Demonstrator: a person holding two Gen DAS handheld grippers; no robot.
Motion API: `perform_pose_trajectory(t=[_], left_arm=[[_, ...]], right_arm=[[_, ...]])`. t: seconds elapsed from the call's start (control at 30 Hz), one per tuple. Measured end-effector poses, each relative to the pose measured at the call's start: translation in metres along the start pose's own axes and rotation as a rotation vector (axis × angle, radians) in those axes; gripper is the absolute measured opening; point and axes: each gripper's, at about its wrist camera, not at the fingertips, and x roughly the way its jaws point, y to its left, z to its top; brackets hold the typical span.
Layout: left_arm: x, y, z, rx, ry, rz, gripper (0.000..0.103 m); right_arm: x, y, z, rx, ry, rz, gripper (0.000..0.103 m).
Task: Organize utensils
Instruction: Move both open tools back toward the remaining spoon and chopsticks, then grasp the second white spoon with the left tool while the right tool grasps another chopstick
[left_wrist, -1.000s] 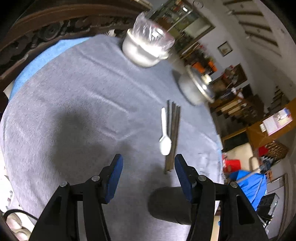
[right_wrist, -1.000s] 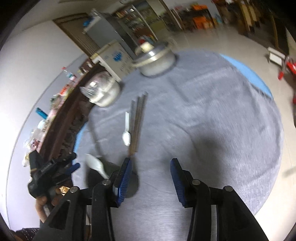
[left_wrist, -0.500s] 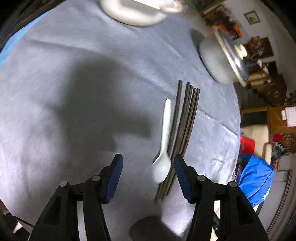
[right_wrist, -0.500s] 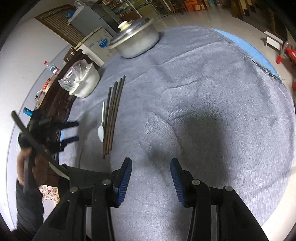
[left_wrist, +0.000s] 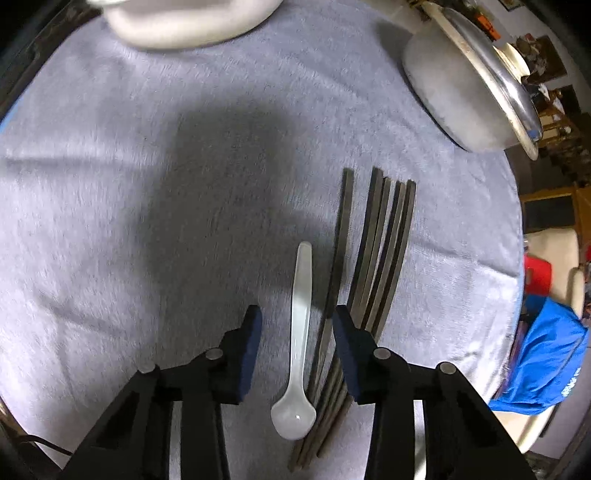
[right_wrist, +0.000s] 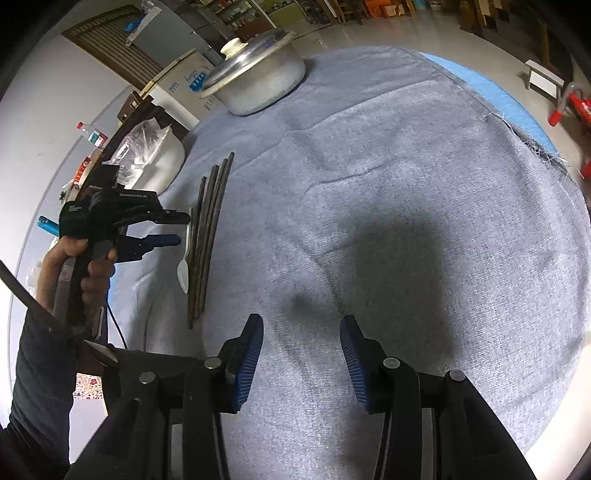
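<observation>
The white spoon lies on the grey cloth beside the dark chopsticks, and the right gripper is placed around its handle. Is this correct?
Not quite: it is the left gripper, not the right, whose jaws stand either side of the white spoon. They have just been closing, pads not yet touching. The left wrist view shows it. The spoon does lie on the grey cloth beside the dark chopsticks.

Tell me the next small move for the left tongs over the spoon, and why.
Probably lower the left tongs a little and finish closing on the white spoon. They have just been closing and straddle its handle without pressing it. One dark chopstick lies close beside the handle, so stay clear of it.
</observation>
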Motion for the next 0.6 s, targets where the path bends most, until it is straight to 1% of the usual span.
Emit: perform_pose_trajectory(t=[0.03, 0.07, 0.17, 0.3, 0.37, 0.4, 0.43, 0.47, 0.6], left_arm=[[0.001, -0.003, 0.001, 0.013, 0.001, 0.018, 0.031], [0.002, -0.004, 0.002, 0.017, 0.003, 0.036, 0.027], [0.003, -0.01, 0.003, 0.051, -0.003, 0.086, 0.025], [0.006, -0.017, 0.009, 0.067, 0.006, 0.126, 0.025], [0.007, -0.023, 0.01, 0.092, 0.007, 0.158, 0.024], [0.008, -0.025, 0.01, 0.111, 0.008, 0.18, 0.022], [0.009, -0.028, 0.009, 0.138, 0.01, 0.214, 0.015], [0.009, -0.029, 0.009, 0.16, 0.013, 0.236, 0.011], [0.009, -0.023, 0.011, 0.228, 0.044, 0.215, 0.01]], right_arm=[[0.0, 0.0, 0.0, 0.0, 0.001, 0.0, 0.047], [0.001, 0.0, 0.0, -0.001, 0.002, 0.0, 0.047], [0.002, 0.0, 0.001, 0.001, 0.003, -0.003, 0.047], [0.003, -0.002, 0.001, 0.003, 0.008, -0.009, 0.047], [0.003, -0.002, 0.002, 0.002, 0.006, -0.008, 0.047], [0.003, -0.002, 0.002, 0.002, 0.004, -0.008, 0.047], [0.002, -0.002, 0.003, 0.002, 0.003, -0.008, 0.047], [0.002, -0.002, 0.003, 0.003, 0.002, -0.008, 0.047], [-0.002, -0.004, 0.004, 0.002, -0.003, -0.012, 0.047]])
